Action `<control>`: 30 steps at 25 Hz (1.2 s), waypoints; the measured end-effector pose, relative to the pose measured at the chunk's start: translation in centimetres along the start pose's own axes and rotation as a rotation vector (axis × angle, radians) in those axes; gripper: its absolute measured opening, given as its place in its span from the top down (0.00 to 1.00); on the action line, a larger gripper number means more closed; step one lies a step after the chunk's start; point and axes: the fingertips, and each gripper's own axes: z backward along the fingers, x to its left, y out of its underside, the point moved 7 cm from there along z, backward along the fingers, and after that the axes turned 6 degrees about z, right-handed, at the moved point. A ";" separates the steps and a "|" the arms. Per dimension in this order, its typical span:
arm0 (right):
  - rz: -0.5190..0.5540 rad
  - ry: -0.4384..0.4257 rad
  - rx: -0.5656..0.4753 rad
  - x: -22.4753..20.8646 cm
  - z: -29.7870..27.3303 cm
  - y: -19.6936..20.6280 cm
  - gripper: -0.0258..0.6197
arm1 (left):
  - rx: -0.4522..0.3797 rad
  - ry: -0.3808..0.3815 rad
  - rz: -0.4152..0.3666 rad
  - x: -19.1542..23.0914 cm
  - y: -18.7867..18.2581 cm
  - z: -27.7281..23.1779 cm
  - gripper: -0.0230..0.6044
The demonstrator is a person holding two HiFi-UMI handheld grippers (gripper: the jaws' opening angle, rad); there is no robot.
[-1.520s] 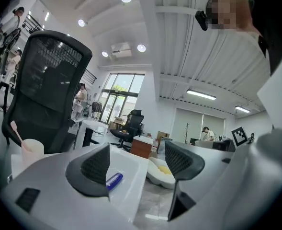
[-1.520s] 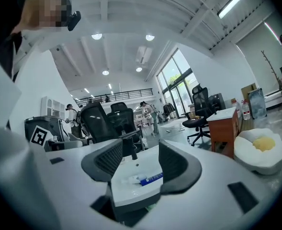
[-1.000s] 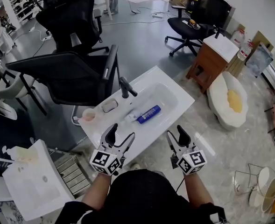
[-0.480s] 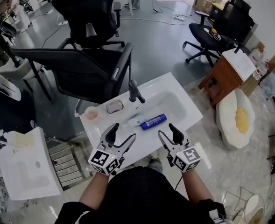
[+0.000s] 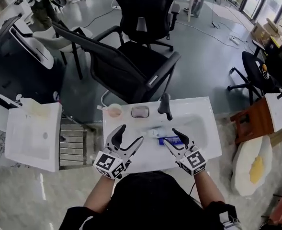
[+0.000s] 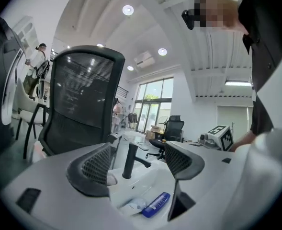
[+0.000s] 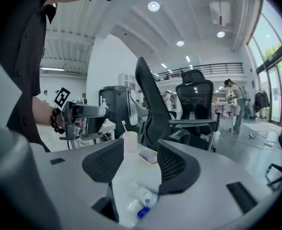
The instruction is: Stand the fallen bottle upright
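Note:
A blue bottle (image 5: pixel 171 141) lies on its side in the white sink (image 5: pixel 205 143), beside a white tube (image 5: pixel 154 133). In the head view my right gripper (image 5: pixel 175 139) hovers right over the bottle, jaws open, nothing pressed between them. The right gripper view shows only the bottle's blue end (image 7: pixel 141 212) low between the open jaws, below the white tube (image 7: pixel 144 196). My left gripper (image 5: pixel 129 136) stands open over the sink's front left. Its view shows the blue bottle (image 6: pixel 156 204) lying ahead and below the jaws.
A black faucet (image 5: pixel 165 106) stands at the sink's back edge, with a soap dish (image 5: pixel 140 111) and a cup (image 5: pixel 114 111) to its left. Black office chairs (image 5: pixel 131 66) stand behind. Another white basin (image 5: pixel 33 133) lies at the left, a wooden cabinet (image 5: pixel 255 121) at the right.
The head view has swung so the sink now sits square in front. Both grippers have come forward over the sink. The right one has moved over the lying blue bottle.

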 end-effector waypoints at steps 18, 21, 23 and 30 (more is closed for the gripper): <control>0.274 -0.531 0.179 4.1 -11.6 4.9 0.60 | -0.107 -0.498 0.080 -1.3 2.0 8.4 0.39; 0.331 -0.554 0.255 4.6 -12.9 7.3 0.60 | -0.126 -0.549 0.108 -1.7 2.1 9.6 0.39; 0.375 -0.564 0.304 4.9 -13.6 8.7 0.60 | -0.125 -0.562 0.114 -1.9 2.2 10.1 0.39; 0.516 -0.589 0.518 5.4 -16.9 14.1 0.58 | -0.136 -0.588 0.125 -1.4 1.8 11.5 0.39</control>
